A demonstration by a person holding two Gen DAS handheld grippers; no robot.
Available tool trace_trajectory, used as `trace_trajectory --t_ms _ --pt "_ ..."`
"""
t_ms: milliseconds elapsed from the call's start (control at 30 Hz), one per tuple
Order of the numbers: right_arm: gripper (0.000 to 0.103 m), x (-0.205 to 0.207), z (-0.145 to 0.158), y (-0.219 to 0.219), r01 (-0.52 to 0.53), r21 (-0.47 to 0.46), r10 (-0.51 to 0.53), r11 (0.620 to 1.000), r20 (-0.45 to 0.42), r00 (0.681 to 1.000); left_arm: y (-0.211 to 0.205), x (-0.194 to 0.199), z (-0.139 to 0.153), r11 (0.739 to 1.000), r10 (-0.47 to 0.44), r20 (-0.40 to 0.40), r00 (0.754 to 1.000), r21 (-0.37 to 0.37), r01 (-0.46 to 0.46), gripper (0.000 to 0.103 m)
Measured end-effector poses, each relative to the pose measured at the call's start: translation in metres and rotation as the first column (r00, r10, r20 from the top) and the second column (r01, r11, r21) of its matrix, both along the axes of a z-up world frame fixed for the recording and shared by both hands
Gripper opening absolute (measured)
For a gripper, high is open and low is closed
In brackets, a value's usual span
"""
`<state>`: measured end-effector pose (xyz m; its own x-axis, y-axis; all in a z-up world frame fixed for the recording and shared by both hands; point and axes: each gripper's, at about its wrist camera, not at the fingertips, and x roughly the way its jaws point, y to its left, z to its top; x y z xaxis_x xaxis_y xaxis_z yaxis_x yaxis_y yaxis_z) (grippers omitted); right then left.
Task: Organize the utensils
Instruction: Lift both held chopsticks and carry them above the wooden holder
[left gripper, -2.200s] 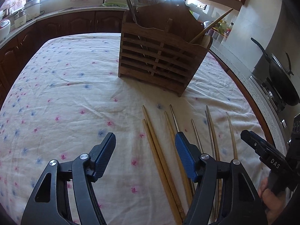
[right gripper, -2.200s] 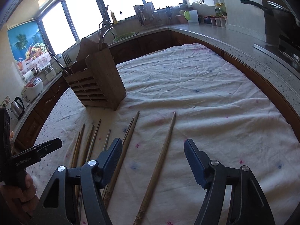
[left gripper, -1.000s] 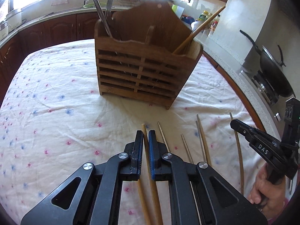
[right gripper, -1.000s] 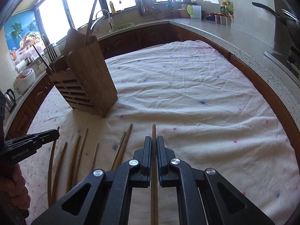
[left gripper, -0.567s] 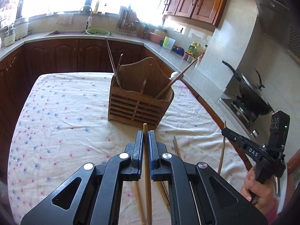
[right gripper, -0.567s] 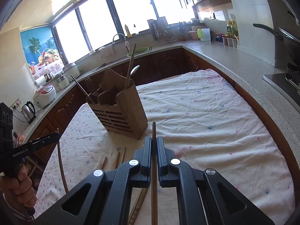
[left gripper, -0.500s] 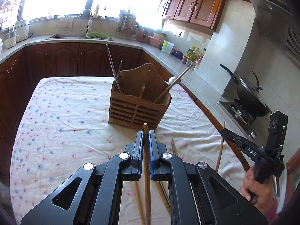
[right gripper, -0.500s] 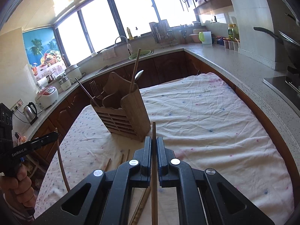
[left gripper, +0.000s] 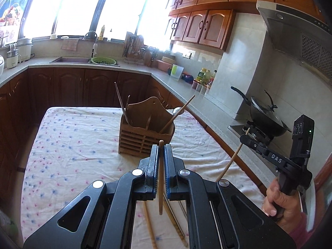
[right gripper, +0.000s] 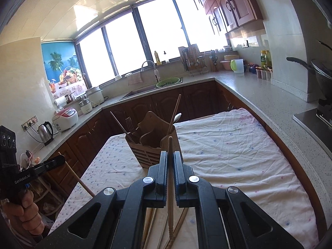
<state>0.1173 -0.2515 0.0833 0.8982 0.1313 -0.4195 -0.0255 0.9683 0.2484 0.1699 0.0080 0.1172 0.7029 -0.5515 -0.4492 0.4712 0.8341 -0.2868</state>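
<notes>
Chopsticks clamped, one per gripper: left gripper (left gripper: 160, 155) pinches pale wooden chopstick (left gripper: 160, 178), right gripper (right gripper: 170, 161) pinches second wooden chopstick (right gripper: 170, 186). Both sticks point at slatted wooden utensil holder (left gripper: 145, 139), mid-table, straight ahead below us; we judge left nearer.

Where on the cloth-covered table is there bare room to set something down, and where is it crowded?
Free: the tablecloth left of the wooden holder, and the wide stretch to its right toward the counter. Crowded: the near edge, where loose chopsticks lie under both grippers, and the holder's slots, already bristling with utensils.
</notes>
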Motion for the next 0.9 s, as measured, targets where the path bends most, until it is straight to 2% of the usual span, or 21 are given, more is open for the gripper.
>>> trace_trajectory --t_ms 533,900 --pt "0.005 0.014 0.023 0.007 -0.022 -0.001 0.022 1.0 0.063 0.998 0.009 0.021 0.023 0.997 0.061 0.061 0.996 -0.047 -0.058 0.004" --pt "0.005 0.049 0.063 0.013 -0.014 0.005 0.012 1.0 0.179 0.984 0.008 0.067 0.064 0.99 0.124 0.155 0.98 -0.093 -0.11 0.004"
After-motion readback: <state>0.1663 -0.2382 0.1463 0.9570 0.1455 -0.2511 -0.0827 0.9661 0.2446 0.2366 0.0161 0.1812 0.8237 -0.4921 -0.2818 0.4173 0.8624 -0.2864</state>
